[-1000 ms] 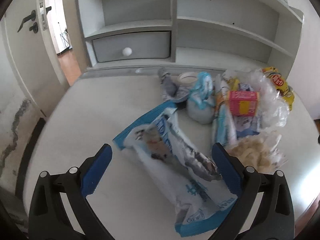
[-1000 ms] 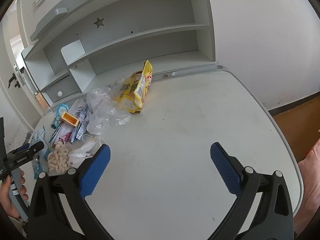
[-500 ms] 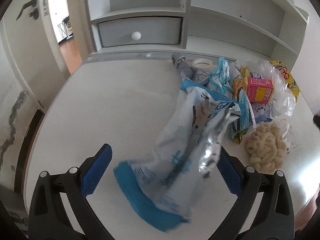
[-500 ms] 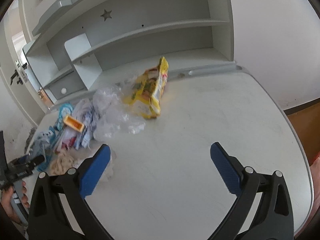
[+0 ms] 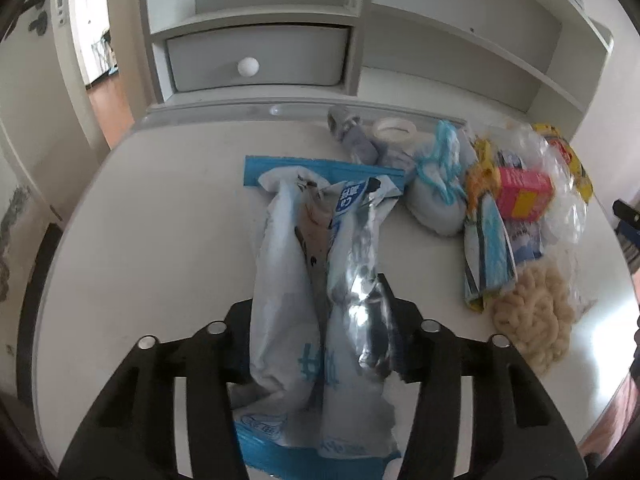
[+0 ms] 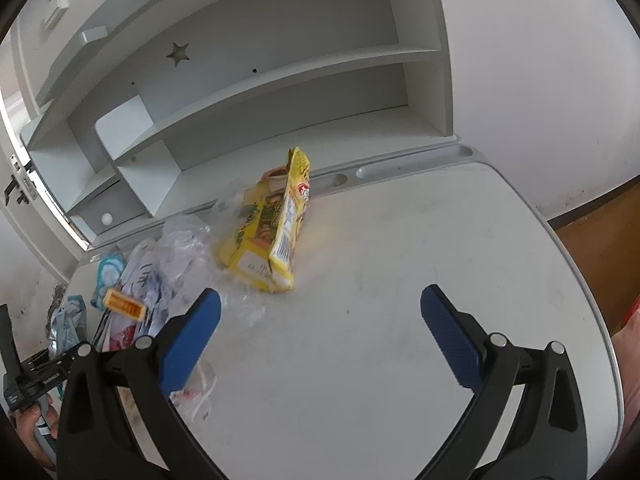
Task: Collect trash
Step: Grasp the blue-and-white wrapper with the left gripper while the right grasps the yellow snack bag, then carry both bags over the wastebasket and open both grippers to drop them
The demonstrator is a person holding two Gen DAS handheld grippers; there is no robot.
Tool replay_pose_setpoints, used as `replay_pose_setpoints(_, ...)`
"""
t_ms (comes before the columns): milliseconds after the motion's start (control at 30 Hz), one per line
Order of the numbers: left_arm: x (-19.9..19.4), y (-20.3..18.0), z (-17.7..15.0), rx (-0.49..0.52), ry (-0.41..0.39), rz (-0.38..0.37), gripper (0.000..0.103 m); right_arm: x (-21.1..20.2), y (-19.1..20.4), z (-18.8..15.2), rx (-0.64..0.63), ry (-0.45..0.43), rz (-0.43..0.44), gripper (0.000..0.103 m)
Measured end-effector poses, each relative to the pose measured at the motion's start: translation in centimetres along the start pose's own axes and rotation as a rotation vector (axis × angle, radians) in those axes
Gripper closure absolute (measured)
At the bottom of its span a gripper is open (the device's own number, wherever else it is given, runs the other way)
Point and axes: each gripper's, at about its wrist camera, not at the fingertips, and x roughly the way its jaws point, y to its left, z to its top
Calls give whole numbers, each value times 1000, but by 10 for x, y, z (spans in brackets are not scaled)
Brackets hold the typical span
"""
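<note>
The blue-and-white snack bag (image 5: pixel 320 280) is lying lengthwise on the white bench (image 5: pixel 160 220), its crumpled foil middle squeezed between the left tongs (image 5: pixel 320 344), whose jaws have just been closing and are now pinching it from both sides. Its blue sealed end is pointing toward the grey drawer (image 5: pixel 256 60) at the back of the bench. To the right of the bag a heap of trash is sitting: a pale blue pouch (image 5: pixel 440 196), a pink-and-yellow carton (image 5: pixel 524 196), clear plastic wrap (image 5: pixel 560 184) and a coil of beige noodles (image 5: pixel 532 320). Beyond the heap, a yellow snack packet (image 6: pixel 272 236) is standing on edge. The right tongs (image 6: pixel 320 320) are hanging spread wide over bare bench surface just past that packet, gripping nothing.
</note>
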Motion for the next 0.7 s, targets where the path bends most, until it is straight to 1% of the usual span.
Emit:
replay_pose_setpoints(233,11,9,16,-9,-18,37,58,42,15,26,-45,44,31,6)
replay_pose_setpoints(267,13,11,19,-14,-19,41,58,48,16,30,-48,49,30,7)
replay_pose_setpoints(300,15,14,22,-21,-18,41,58,53,18,33,-51,51,25,11)
replay_pose_setpoints(367,17,19,27,-32,-18,42,58,65,21,39,-63,66,12,23)
replay_pose_setpoints(433,20,23,32,-36,-24,59,58,77,24,42,-82,95,-2,41)
replay_pose_setpoints(467,20,25,33,-40,-30,65,58,84,25,43,-88,112,-2,47)
replay_pose_setpoints(500,21,28,36,-49,-35,66,59,90,25,43,-89,131,6,69)
replay_pose_setpoints(533,21,31,36,-55,-37,63,59,94,25,43,-82,142,20,88)
replay_pose_setpoints(567,21,33,37,-60,-38,60,60,96,23,43,-64,147,39,89)
replay_pose_setpoints(600,20,34,38,-60,-42,58,60,95,23,44,-61,143,38,92)
replay_pose_setpoints(700,13,34,40,-54,-67,67,60,83,27,44,-91,104,12,93)
